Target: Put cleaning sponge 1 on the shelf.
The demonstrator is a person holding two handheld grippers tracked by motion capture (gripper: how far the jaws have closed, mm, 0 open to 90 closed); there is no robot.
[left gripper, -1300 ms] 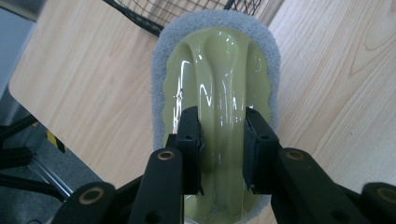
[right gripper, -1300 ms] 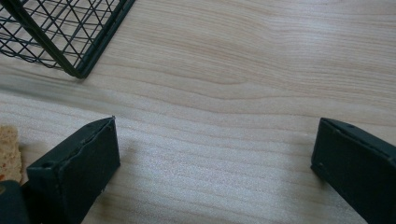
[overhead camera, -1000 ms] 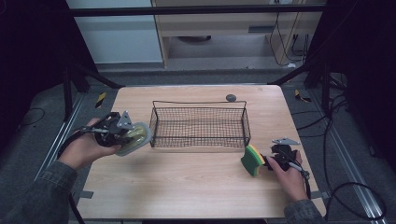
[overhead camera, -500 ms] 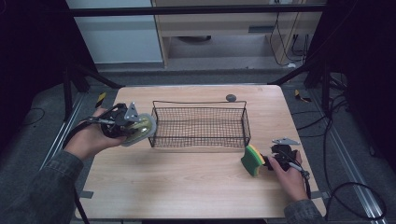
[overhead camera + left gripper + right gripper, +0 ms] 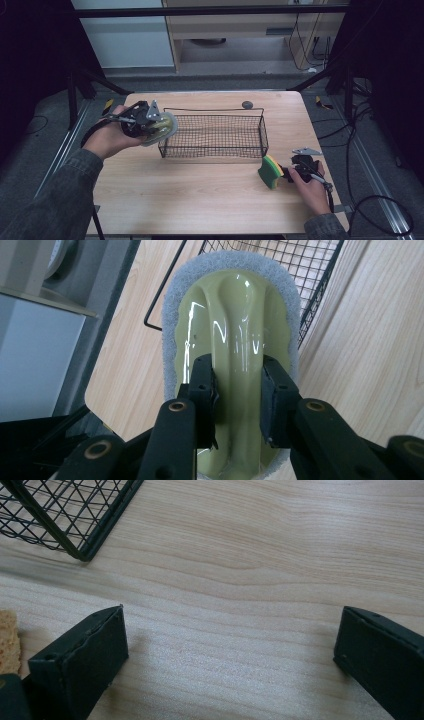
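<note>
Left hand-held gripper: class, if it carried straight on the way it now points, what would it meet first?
Probably the wire basket: the left hand-held gripper, shut on the green scrubber, points at its near end; depth is uncertain.

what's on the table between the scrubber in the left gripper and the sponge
The black wire basket stands between the pale green handled scrubber and the yellow-green sponge, seen in the high view.

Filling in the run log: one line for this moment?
left gripper: shut on scrub pad, beside wire basket | right gripper: open, beside sponge
</note>
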